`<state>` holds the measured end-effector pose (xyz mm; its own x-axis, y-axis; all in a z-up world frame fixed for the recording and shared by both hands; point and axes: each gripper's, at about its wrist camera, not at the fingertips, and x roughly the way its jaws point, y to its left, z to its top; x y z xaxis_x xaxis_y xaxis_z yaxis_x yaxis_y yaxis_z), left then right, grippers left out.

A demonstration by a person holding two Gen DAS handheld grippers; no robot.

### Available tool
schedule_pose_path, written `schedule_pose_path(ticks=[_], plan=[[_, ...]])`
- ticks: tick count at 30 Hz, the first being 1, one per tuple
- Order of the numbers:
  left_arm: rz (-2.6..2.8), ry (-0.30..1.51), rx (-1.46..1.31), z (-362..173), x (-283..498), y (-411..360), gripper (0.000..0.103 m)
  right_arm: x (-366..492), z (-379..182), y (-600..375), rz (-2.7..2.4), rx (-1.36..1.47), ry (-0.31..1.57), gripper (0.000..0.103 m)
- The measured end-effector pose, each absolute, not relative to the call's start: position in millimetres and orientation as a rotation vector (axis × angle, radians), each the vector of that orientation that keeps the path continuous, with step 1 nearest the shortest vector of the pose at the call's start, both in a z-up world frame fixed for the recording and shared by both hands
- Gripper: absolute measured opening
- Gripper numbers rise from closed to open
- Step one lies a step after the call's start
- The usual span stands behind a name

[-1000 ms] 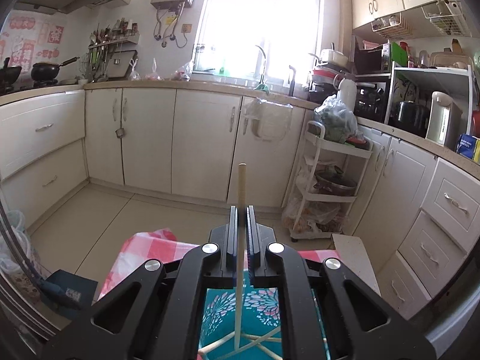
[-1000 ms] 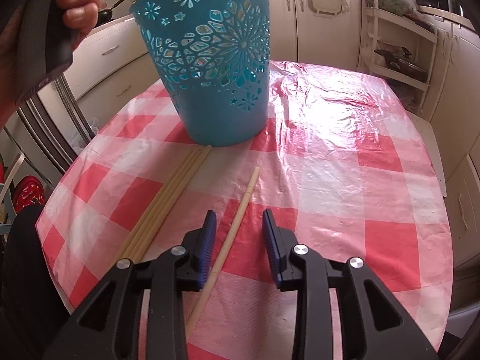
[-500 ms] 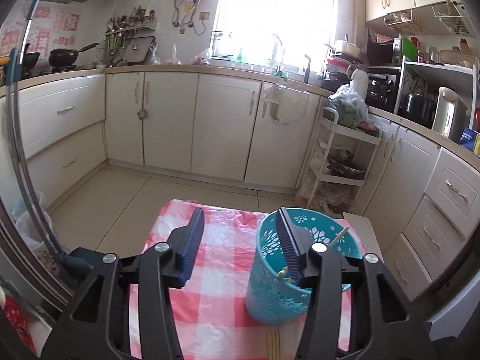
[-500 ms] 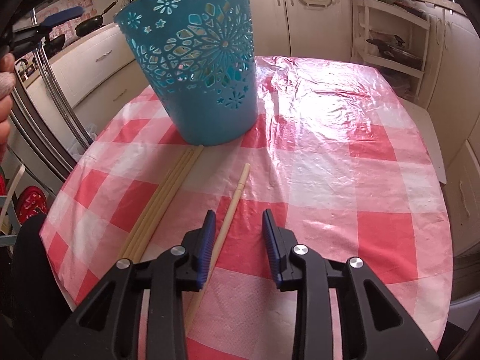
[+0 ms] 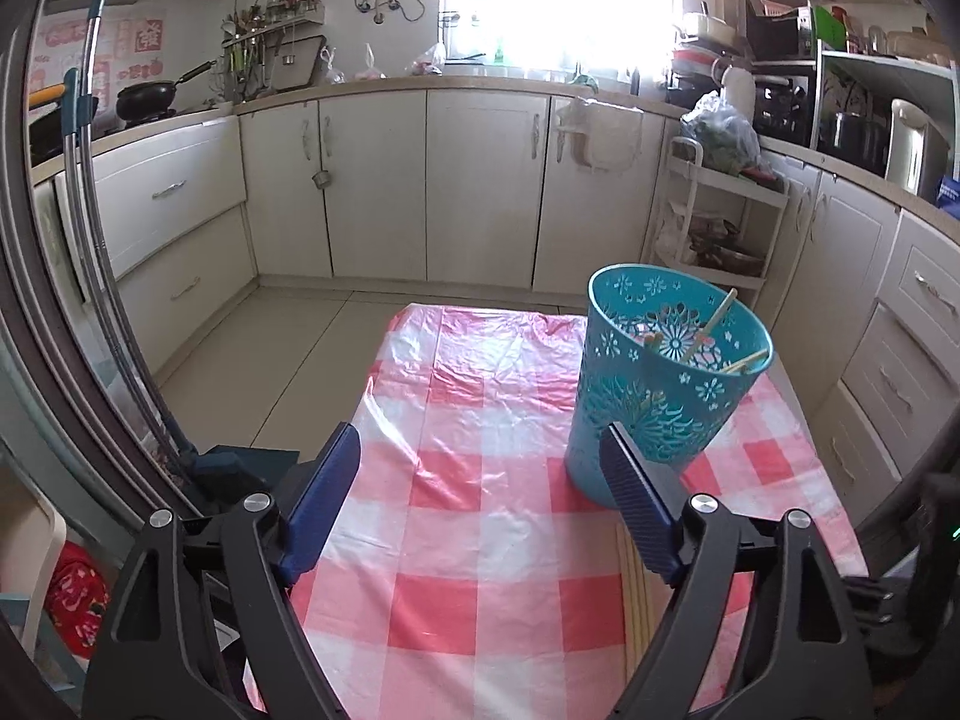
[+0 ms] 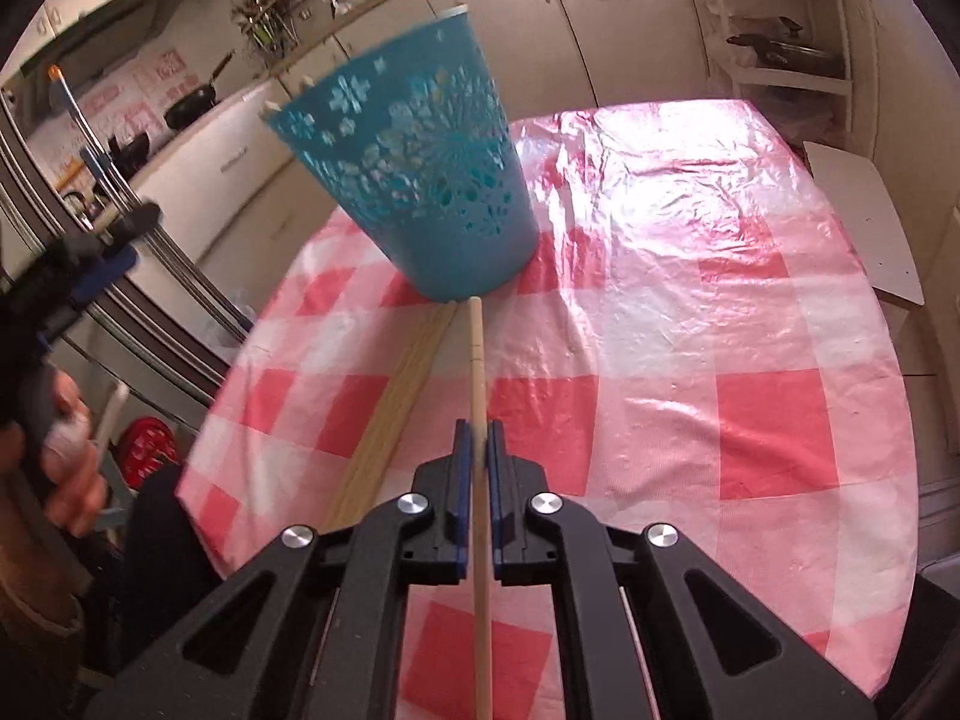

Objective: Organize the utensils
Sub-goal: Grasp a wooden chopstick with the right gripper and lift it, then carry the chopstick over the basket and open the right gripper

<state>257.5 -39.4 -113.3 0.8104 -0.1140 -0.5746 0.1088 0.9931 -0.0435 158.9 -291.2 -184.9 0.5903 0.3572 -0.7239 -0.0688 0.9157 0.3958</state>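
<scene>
A teal cut-out basket stands on the red-and-white checked tablecloth and holds several wooden chopsticks. My left gripper is open and empty, above the table to the left of the basket. In the right wrist view my right gripper is shut on a single wooden chopstick, whose tip points at the basket. A bundle of chopsticks lies on the cloth left of it; it also shows in the left wrist view.
Cream kitchen cabinets run around the room. A white rolling shelf rack stands behind the table. A metal chair frame is at the left. The person's hand holding the left gripper shows in the right wrist view.
My left gripper let its chopstick drop into the basket, opened and pulled back to the left. My right gripper closed on the single chopstick and lifted it off the cloth.
</scene>
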Motion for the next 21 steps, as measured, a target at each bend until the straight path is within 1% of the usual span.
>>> schedule_pose_path(ticks=[6, 13, 17, 21], plan=[[-0.098, 0.694, 0.018, -139, 270, -39, 0.079, 156, -106, -299, 0.330, 0.430, 0.712, 0.006], [-0.082, 0.771, 0.054, -169, 289, -36, 0.080, 189, -18, -289, 0.429, 0.457, 0.499, 0.005], [-0.082, 0.826, 0.062, -189, 302, -36, 0.080, 213, 13, -284, 0.454, 0.454, 0.433, 0.005], [-0.110, 0.882, 0.072, -211, 316, -40, 0.080, 236, 31, -281, 0.403, 0.402, 0.379, 0.005]])
